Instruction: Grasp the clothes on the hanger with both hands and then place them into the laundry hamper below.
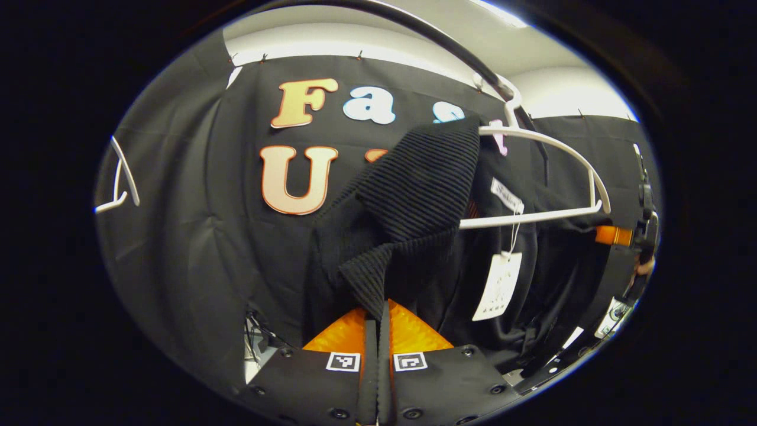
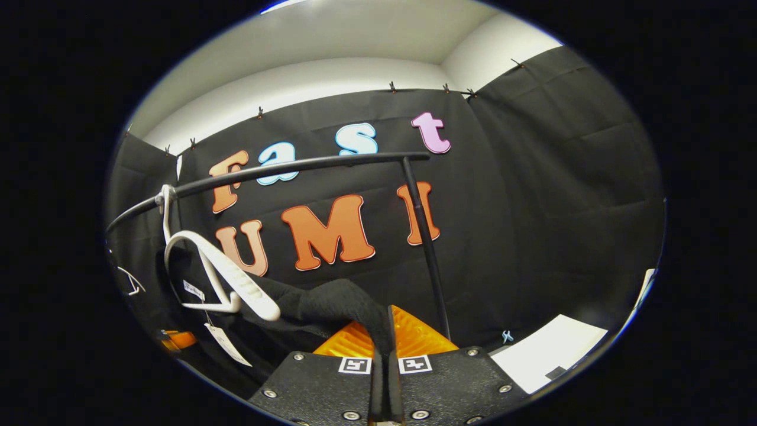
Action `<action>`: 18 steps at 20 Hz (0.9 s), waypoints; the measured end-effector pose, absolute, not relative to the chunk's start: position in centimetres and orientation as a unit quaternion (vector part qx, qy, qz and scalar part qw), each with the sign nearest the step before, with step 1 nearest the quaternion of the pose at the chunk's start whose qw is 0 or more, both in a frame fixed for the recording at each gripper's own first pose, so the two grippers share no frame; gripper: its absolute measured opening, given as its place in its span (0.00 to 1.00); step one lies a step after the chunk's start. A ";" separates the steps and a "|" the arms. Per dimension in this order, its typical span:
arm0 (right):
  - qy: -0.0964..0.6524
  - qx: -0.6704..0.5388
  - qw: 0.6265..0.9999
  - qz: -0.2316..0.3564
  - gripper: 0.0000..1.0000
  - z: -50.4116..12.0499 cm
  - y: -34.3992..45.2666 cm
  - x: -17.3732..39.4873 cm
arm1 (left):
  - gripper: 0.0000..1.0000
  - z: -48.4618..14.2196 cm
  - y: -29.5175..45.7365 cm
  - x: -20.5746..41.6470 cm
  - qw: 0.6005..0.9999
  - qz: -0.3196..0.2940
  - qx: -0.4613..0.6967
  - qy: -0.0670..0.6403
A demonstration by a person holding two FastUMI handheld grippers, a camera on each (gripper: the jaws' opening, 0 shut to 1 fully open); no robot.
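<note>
left gripper (image 1: 377,313) clenched on a fold of the black ribbed garment (image 1: 414,195), garment half off the white hanger (image 1: 550,177) on the black rail (image 1: 449,47), paper tag (image 1: 498,285) dangling, right gripper (image 2: 387,328) pinching the garment's other end just beside the hanger's tip

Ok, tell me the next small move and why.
Probably draw both grippers down and away together. The left gripper and right gripper each look shut on the black garment, which already hangs partly off the white hanger on the rail, so a gentle pull should free it.
</note>
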State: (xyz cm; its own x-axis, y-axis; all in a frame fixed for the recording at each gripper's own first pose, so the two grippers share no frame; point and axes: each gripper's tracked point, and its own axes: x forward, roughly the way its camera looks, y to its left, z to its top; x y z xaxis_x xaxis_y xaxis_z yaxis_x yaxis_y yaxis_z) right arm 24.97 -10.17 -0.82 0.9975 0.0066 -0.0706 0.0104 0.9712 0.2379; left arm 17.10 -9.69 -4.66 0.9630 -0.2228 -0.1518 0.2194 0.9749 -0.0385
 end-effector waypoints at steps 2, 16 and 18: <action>0.044 0.131 0.990 0.009 0.02 -2.8 -9.5 25.3 | 0.07 -2.8 -7.6 17.0 0.994 -0.091 -0.020 0.063; 0.085 0.132 0.987 0.035 0.02 -10.3 -1.2 24.4 | 0.07 5.8 4.6 16.4 0.998 0.042 -0.011 -0.036; 0.088 0.135 0.986 0.038 0.02 -10.6 -0.2 24.1 | 0.10 5.8 5.9 16.1 0.998 0.051 -0.009 -0.036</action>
State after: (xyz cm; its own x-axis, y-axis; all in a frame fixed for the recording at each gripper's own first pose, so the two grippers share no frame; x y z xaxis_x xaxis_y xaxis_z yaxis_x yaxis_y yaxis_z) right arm 24.13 -0.21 -10.64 0.9816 0.0996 -0.1627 -0.0521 0.9604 0.2736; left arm 16.09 5.86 5.83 0.9922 0.1028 0.0712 -0.1015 0.9946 -0.0211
